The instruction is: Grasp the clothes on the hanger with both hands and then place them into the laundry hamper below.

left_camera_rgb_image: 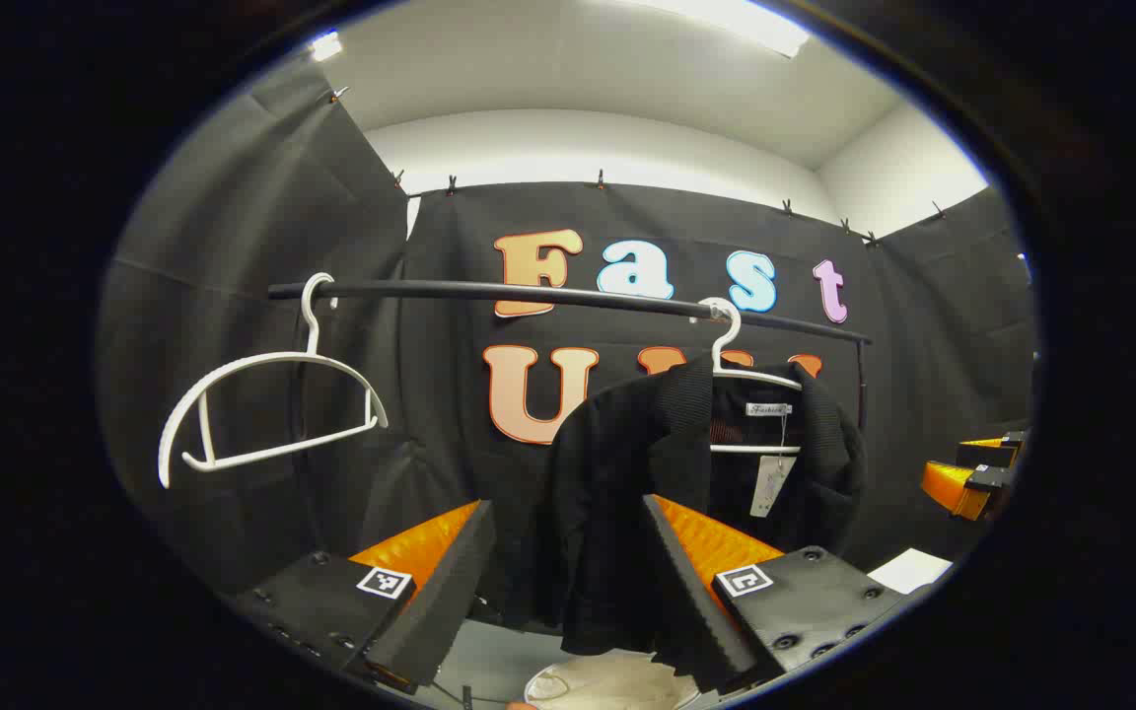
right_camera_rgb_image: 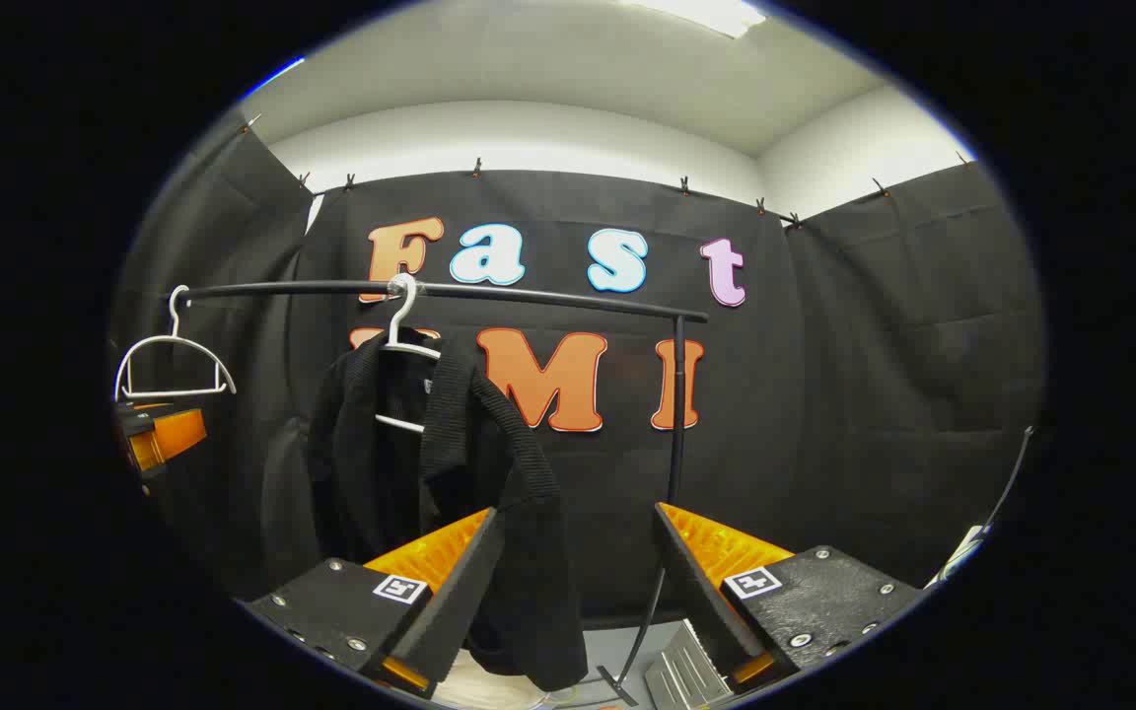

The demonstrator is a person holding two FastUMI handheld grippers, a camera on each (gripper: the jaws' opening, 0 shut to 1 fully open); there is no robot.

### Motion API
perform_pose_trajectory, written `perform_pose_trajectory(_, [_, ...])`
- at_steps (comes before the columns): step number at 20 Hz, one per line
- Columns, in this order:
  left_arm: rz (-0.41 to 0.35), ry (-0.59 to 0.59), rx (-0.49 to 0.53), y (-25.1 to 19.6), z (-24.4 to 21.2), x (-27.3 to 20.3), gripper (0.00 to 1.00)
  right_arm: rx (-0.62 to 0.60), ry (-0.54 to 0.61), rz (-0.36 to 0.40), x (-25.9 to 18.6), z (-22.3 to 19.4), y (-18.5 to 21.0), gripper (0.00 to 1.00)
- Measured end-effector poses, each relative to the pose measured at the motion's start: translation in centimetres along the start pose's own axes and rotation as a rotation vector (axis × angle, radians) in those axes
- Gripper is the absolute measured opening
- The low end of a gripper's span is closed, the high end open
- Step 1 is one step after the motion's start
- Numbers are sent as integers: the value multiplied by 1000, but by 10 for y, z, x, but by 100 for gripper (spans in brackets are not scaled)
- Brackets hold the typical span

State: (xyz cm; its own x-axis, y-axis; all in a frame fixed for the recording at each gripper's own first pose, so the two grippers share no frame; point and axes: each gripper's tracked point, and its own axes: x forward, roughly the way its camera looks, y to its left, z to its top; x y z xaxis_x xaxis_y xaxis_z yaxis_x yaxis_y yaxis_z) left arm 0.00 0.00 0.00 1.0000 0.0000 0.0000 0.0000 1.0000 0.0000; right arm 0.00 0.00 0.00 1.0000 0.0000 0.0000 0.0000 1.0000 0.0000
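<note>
- Reaching toward the rail [left_camera_rgb_image: 568,294] with the left gripper [left_camera_rgb_image: 568,582]: fingers spread wide, nothing pinched, aimed at the black garment [left_camera_rgb_image: 617,473] below the rail.
- Matching that on the other side with the right gripper [right_camera_rgb_image: 573,582]: fingers [right_camera_rgb_image: 450,582] parted too, empty, garment's hanging hem [right_camera_rgb_image: 529,592] just past the left pad.
- Glimpsing a pale round rim [left_camera_rgb_image: 607,682], likely the laundry hamper, low beneath the rail and under the garment; too little visible to be sure.
- Hanging from the rail on a white hanger [left_camera_rgb_image: 741,370]: the garment, ribbed collar draped over the hanger's shoulders, paper tag [left_camera_rgb_image: 770,485] dangling at the open front.
- Farther along the rail, well apart from the garment: a bare white hanger [left_camera_rgb_image: 267,409].
- Doing this step well, probably: bringing each gripper to one shoulder of the garment, closing on the thick ribbed fabric rather than the hanger wire, then lifting the cloth up and off both hanger ends together.
- Risking otherwise: snagged collar, hanger dragged off the rail, tag caught between pads.
</note>
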Motion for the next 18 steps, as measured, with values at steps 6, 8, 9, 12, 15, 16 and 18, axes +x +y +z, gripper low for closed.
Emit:
perform_pose_trajectory(6, [4, -7, 2, 3, 2, 2, 96, -7, 1, 8, 5, 1, 6, 94])
perform_pose_trajectory(8, [8, -6, 4, 5, 2, 2, 96, -5, 3, 12, 8, 0, 9, 94])
perform_pose_trajectory(9, [11, -8, 5, 6, 2, 3, 96, -5, 3, 14, 8, 0, 10, 94])
perform_pose_trajectory(12, [26, -8, 13, 9, 2, 5, 99, -7, 2, 24, 11, -3, 15, 94])
perform_pose_trajectory(15, [29, -15, 11, 8, 4, 4, 96, -4, 11, 37, 12, -6, 19, 94])
perform_pose_trajectory(16, [31, -15, 12, 11, 3, 4, 96, -1, 13, 40, 13, -7, 22, 94])
perform_pose_trajectory(18, [35, -13, 14, 12, 3, 4, 96, 2, 18, 46, 13, -10, 25, 94])
